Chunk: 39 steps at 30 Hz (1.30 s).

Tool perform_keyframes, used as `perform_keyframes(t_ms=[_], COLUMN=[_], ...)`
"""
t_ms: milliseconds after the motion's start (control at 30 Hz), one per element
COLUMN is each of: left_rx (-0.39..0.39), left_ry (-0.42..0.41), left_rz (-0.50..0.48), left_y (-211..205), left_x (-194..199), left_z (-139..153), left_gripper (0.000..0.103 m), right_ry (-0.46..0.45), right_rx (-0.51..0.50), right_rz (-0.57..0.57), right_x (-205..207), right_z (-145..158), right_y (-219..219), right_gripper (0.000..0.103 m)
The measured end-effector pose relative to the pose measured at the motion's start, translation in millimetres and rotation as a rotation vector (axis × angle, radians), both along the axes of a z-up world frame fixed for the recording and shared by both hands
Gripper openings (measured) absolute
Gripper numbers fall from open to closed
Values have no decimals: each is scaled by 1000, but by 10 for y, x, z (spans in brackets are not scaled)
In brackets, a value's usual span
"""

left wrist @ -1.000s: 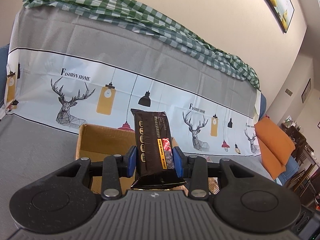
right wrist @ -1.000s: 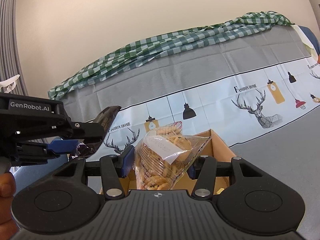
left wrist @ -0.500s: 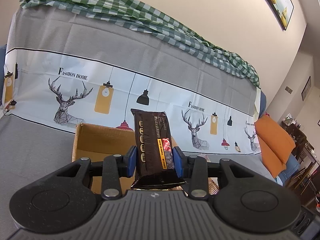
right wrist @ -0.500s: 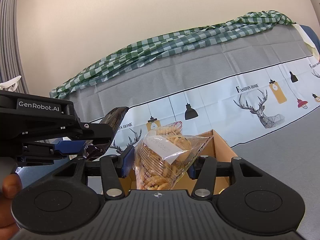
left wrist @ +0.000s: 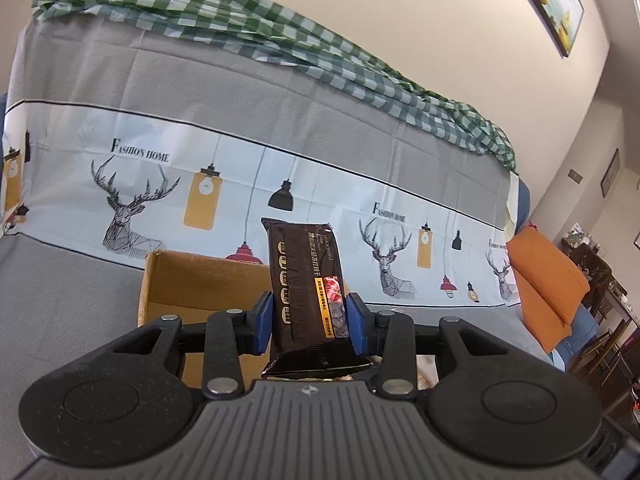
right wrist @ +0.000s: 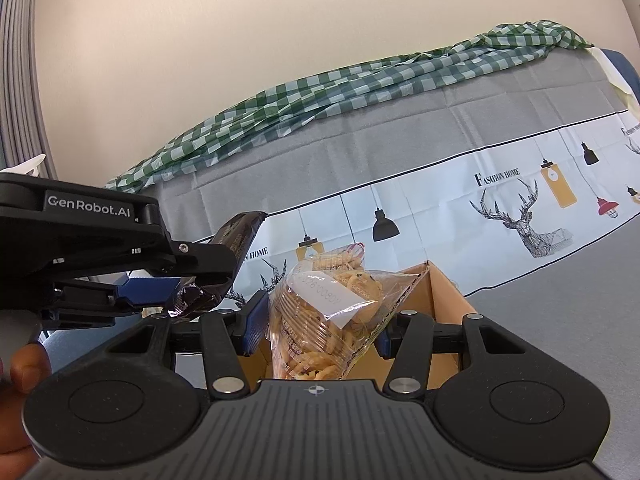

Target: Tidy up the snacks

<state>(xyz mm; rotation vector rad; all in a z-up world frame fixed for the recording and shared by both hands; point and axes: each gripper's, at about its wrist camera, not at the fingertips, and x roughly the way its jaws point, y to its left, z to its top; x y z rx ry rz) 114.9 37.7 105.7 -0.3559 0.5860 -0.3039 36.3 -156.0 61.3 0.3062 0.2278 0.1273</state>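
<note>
Grippers both gripped snacks above the cardboard box (left wrist: 188, 280). The left gripper (left wrist: 310, 318) clamped a dark packet (left wrist: 306, 292) upright. The right gripper (right wrist: 320, 320) pinched a clear cracker bag (right wrist: 324, 320).

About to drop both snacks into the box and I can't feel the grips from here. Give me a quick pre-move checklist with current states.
1. Left gripper shut on dark packet: ok.
2. Right gripper shut on cracker bag: ok.
3. Box open, in front of both grippers: ok.
4. Free room inside box: cannot tell, floor hidden.
5. Grippers apart from each other: ok, but close.
6. Bag sealed: cannot tell.
</note>
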Motion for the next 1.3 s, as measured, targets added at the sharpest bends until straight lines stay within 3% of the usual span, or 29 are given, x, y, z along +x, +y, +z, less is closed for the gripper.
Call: perform_keyframes(t_ms=[33,67,100,133,333,500,667,733,900,1300], left_rx=[11,23,28,31,49,135,145,114,91,218], left_ry=[-5,-12,-19,-32,-98,-136,-74,-24,78,176], left_rz=[0,2,7,11,48,104,132,136,120,74], left_y=[-14,-22,-18,-7,140,260,377,435,409,98], left_x=[-6,-17,-32,-61,-355,-758,-1023,-1076,-1205,-1357], left_z=[16,32,47,62,104,-14,-247,-351,-589,-1012], left_gripper=[49,57,70,74,84,90,92,103,102,102], right_ry=[7,19,25,23,22,37,62,74,131,252], right_rx=[-4,-7,-7,-6,-23,-46,-82,-101,-121,-304], right_rz=[3,5,-3,-7,4,4,-9,-23,-75,-62], right_x=[14,30,37,37,11,-57,-148,-204,-420,-665], right_z=[0,-5,-7,-6,-3,2,29,38,-6,-258], right_y=[-6,5,15,22,63,55,19,-4,-62,4], right_gripper=[58,73,80,86,92,102,102,102,102,102])
